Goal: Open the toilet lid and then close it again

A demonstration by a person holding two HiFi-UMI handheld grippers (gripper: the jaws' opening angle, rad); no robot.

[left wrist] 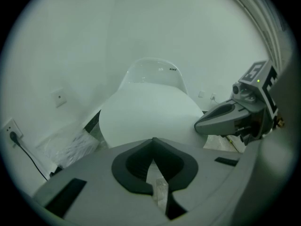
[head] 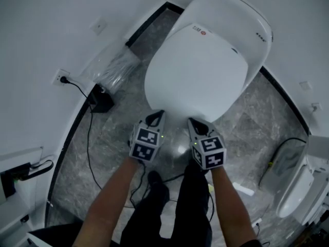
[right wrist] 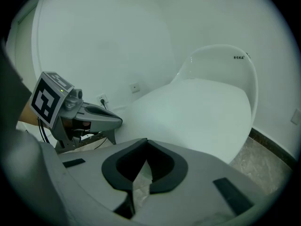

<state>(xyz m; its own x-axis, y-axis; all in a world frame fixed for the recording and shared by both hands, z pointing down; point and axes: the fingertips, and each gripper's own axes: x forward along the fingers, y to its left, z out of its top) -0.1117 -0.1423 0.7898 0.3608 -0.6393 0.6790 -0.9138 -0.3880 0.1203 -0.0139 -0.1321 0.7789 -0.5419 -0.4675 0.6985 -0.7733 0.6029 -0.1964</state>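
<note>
1. Head view looks steeply down on a white toilet (head: 241, 14). Its lid (head: 198, 71) lies flat and closed over the bowl, in front of the curved raised back
2. We hold the left gripper (head: 156, 118) and the right gripper (head: 194, 123) side by side, a little apart from each other. Both tips point down at the lid's front edge, and we cannot tell whether either tip touches that edge
3. Left gripper view shows its 2 jaws pressed together with nothing between them. Only a sliver of grey floor (head: 257, 117) shows behind the dark pads, the lid spreads out just beyond the tips, and the right gripper juts in from the right
4. Right gripper view shows the same: its 2 jaws meet at the tips and grip nothing, with the lid's front part just ahead. The left gripper sits off to the left, its jaws together too
5. Left of the toilet, a plastic-wrapped bundle (head: 114, 66) leans by the wall. Near it a black box (head: 102, 99) stands on the floor, joined by a cable (head: 79, 90) to a wall socket (head: 62, 77)
6. At the right edge stands a second white toilet (head: 295, 189), well apart from the 1st
7. Our left forearm (head: 110, 199) and right forearm (head: 231, 205) reach in from the bottom of the head view
</note>
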